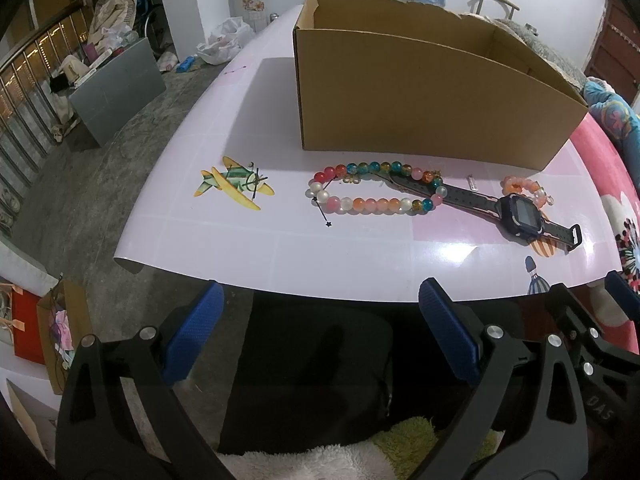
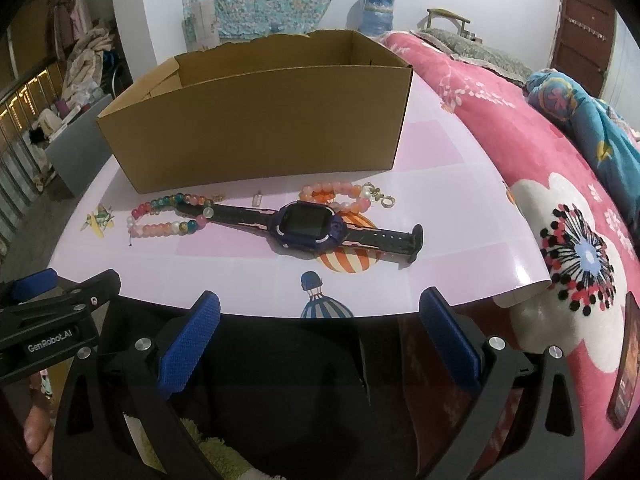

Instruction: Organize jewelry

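A multicoloured bead bracelet (image 1: 370, 188) (image 2: 168, 216) lies on the pink table in front of an open cardboard box (image 1: 420, 92) (image 2: 256, 120). A dark blue smartwatch (image 1: 520, 212) (image 2: 310, 226) lies flat to its right, one strap end over the bracelet. A pink-orange bead bracelet (image 1: 524, 188) (image 2: 336, 196) lies behind the watch. A small silver charm (image 1: 472, 182) (image 2: 257, 199) sits between them. My left gripper (image 1: 320, 320) is open and empty, before the table's front edge. My right gripper (image 2: 320, 320) is open and empty, likewise short of the edge.
The table (image 1: 360, 248) (image 2: 240, 264) has printed plane and balloon pictures. A pink flowered blanket (image 2: 560, 200) lies to the right, with a phone (image 2: 626, 364) on it. A grey cabinet (image 1: 116, 92) and clutter stand on the floor at left.
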A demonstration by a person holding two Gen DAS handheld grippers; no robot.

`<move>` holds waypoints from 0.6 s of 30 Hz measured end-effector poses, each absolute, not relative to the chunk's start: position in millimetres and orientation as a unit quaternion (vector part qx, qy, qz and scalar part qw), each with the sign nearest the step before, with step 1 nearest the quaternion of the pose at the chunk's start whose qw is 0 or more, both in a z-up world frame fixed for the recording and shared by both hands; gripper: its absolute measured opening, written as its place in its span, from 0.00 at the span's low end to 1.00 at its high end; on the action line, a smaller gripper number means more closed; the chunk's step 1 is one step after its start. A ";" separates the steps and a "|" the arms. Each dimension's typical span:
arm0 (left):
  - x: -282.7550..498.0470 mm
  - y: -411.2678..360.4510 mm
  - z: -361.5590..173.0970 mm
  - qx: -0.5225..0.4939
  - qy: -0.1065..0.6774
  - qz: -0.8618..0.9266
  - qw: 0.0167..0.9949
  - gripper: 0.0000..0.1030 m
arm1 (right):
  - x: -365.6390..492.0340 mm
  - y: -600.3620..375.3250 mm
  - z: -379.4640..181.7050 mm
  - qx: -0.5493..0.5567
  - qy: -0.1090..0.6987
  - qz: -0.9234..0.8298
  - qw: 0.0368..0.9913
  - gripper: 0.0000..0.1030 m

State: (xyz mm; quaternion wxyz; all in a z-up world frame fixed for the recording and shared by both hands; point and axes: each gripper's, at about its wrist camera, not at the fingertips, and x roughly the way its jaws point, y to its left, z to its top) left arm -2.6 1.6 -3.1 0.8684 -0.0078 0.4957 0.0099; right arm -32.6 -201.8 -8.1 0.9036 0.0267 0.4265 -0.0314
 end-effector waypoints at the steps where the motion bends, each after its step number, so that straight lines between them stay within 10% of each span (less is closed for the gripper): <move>1: -2.9 1.5 -2.9 -0.008 0.496 0.010 0.868 0.92 | -32.7 -201.6 -8.1 0.027 0.426 -0.031 0.904 0.94; 18: -4.3 4.2 -1.8 -0.008 0.493 0.014 0.870 0.92 | -32.3 -202.4 -8.5 0.028 0.427 -0.030 0.903 0.94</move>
